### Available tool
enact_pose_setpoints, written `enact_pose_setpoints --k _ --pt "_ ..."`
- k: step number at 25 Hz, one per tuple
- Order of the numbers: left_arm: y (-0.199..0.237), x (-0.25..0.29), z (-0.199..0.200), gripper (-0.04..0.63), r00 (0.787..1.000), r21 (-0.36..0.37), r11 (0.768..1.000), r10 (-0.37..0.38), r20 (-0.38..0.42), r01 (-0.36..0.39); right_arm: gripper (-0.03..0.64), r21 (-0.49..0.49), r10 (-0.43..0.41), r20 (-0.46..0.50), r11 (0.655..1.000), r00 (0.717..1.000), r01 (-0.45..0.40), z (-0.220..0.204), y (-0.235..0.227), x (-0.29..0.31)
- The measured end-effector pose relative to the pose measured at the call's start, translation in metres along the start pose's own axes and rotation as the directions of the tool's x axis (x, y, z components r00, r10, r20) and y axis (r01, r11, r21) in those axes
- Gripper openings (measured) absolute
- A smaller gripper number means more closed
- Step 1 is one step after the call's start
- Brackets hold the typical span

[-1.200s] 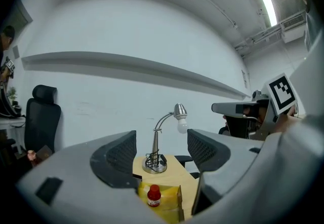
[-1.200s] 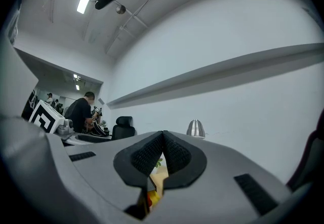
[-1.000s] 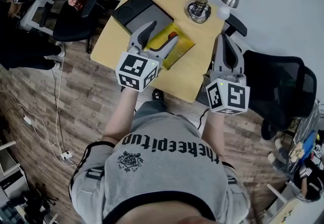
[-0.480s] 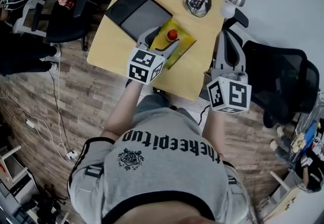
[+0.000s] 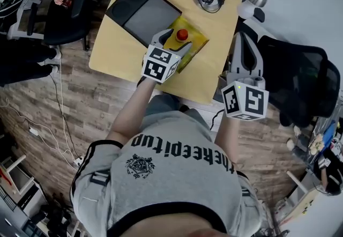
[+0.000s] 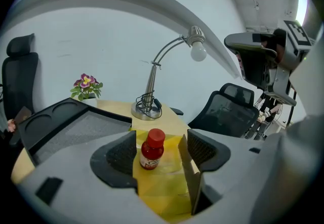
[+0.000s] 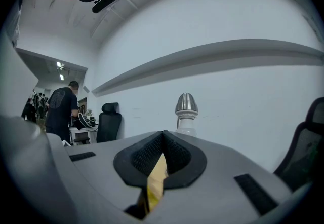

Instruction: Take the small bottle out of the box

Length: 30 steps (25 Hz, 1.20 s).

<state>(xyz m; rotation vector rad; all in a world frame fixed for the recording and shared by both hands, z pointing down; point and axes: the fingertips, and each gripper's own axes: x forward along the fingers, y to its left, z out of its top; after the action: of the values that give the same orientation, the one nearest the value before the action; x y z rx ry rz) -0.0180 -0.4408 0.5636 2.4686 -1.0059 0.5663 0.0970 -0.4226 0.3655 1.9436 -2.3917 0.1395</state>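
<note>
Our left gripper (image 6: 162, 151) is wide open, the small bottle (image 6: 152, 150) standing between its fingers in the yellow box (image 6: 169, 190); our right gripper (image 7: 162, 139) is pinched closed.

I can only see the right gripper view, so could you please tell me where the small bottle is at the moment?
Observer: The small bottle stands upright in the open yellow box on the table.
Operator: Thank you. Is the left gripper holding it?
Observer: No. The left gripper has its jaws apart, one on each side of the bottle.
Operator: And where is my right gripper relative to the table?
Observer: The right gripper hangs off the table's right edge, near a black office chair.
</note>
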Motion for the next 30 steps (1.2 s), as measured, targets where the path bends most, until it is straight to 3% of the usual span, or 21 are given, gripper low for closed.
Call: enact_pose_setpoints --k 10,21,30 --pt "0.01 0.032 -0.025 0.296 0.994 0.033 0.999 0.026 -0.108 -0.023 0.002 0.006 -0.054 -0.023 0.999 0.998 0.054 -0.009 -0.016 0.001" --pt "0.012 0.06 -0.044 0.296 0.985 0.056 0.998 0.028 -0.171 -0.019 0.002 0.009 -0.092 -0.045 0.996 0.995 0.093 -0.016 -0.028 0.001" --pt "0.02 0.071 -0.06 0.296 0.971 0.082 0.995 0.073 -0.228 -0.055 0.002 0.015 -0.108 -0.057 0.994 0.993 0.109 -0.021 -0.035 0.005"
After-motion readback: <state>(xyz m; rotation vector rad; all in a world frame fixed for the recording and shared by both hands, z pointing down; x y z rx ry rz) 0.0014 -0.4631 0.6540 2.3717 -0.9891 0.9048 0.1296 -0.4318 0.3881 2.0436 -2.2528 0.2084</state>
